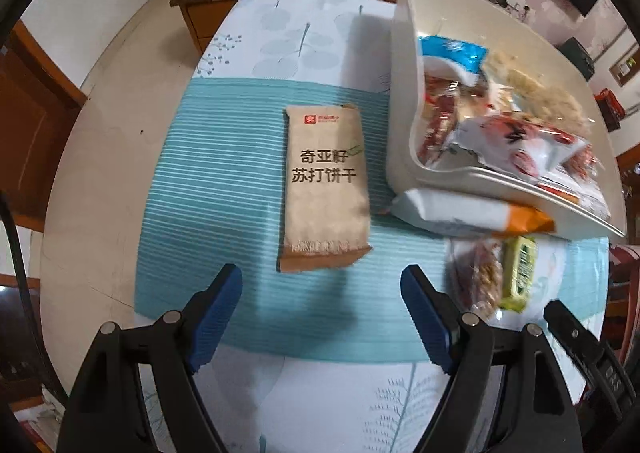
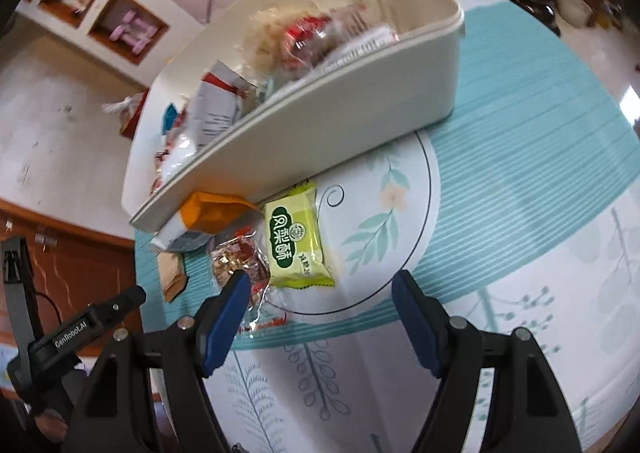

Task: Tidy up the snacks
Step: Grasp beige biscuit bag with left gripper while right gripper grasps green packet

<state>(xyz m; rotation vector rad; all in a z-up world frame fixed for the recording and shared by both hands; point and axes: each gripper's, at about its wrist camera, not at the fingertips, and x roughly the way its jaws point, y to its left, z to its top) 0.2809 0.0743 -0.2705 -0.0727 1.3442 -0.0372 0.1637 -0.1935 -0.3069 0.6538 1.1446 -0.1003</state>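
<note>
Snacks in the bin point(image 1: 404, 125) blur together. The cracker packet point(image 1: 326, 189) lies lengthwise away from the left gripper point(image 1: 322, 285). Both grippers' jaws gape wide, empty; right gripper point(image 2: 320, 289).

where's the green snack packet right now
In the right wrist view the green plastic snack packet lies on the round floral mat, just below the cream plastic bin, beside a clear red-printed nut packet.

I see a round table point(image 1: 120, 189) under a leaf-print cloth and teal striped mat point(image 1: 224, 189). On it lie a brown cracker packet point(image 1: 326, 189), a cream plastic bin point(image 2: 320, 125), and a green pastry packet point(image 2: 296, 241) near its edge.
</note>
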